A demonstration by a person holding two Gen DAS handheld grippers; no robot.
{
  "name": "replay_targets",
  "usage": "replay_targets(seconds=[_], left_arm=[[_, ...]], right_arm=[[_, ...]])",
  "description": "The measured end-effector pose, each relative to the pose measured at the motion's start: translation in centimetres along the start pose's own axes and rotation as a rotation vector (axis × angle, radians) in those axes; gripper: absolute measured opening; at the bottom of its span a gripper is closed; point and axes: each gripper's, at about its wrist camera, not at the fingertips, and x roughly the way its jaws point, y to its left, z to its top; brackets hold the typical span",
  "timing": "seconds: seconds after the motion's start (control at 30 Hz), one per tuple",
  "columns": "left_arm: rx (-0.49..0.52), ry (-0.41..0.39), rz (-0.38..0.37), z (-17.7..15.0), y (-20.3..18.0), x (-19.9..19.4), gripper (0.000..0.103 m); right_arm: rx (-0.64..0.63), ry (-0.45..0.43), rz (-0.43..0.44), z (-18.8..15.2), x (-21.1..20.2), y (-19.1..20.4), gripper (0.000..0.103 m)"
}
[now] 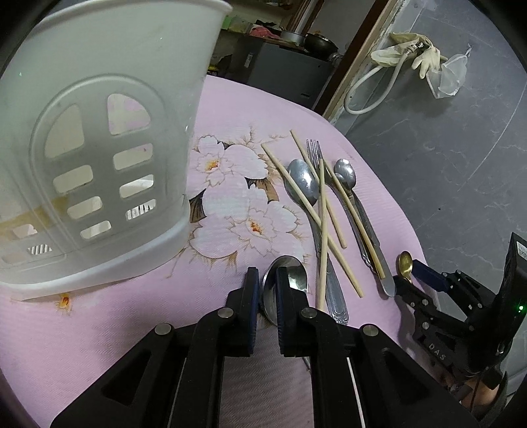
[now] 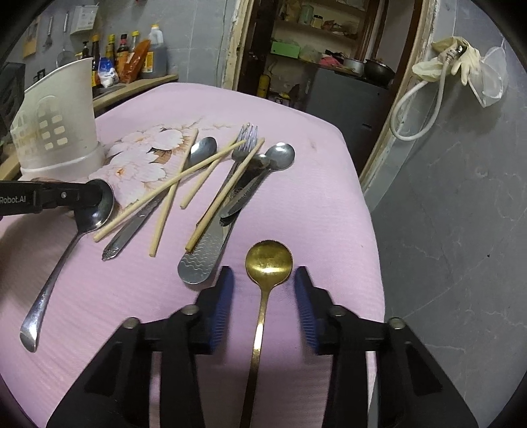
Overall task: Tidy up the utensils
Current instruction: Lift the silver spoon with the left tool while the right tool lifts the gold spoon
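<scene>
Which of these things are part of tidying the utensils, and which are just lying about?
Part of the job: white utensil holder, gold spoon, large steel spoon, fork, chopsticks.

Just lying about: rubber gloves, white hose, sauce bottles.

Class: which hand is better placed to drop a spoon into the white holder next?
Left. Its tongs are shut on the steel spoon beside the white holder; the right tongs only straddle the gold spoon, farther away.

Grey marbled floor (dimly lit), a wood-framed doorway, shelves beyond.
</scene>
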Motion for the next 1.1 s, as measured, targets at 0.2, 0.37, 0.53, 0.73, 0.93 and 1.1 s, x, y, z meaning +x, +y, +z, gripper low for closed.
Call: replay_targets(seconds=[0.2,0.37,0.53,0.73,0.93,1.1], left_arm=[[0.036,-0.066,0.010,-0.4,-1.0,-1.1,0.001],[0.081,-0.217,0.068,-1.0,-2.3,-3.6,0.001],[0.135,-0.379,0.159,-2.3,-3.9,-5.8,0.001],[0.140,-0.531,0.211,-3.7,-4.3,-7.9,0.001],[0.116,-0.564,0.215,-4.6,-4.0,-8.9,0.001],[0.120,-0.581,0.225,-4.8,-3.8,-10.1,0.001]], right_arm=[[0.044,-0.033,0.028,-0.1,-0.8,-0.9,0.023],[0.053,-0.146,0.048,-0.5,-3.0,-1.2,0.023],[0.029,-0.284,0.027,-0.9,-5.6,-0.7,0.023],[-0.005,-0.458,-0.035,-1.9,-8.6,0.3,0.023],[-0.028,-0.589,-0.081,-2.6,-10.5,1.1,0.023],[-0.025,-0.635,-0.076,-2.3,-10.9,1.4,0.023]])
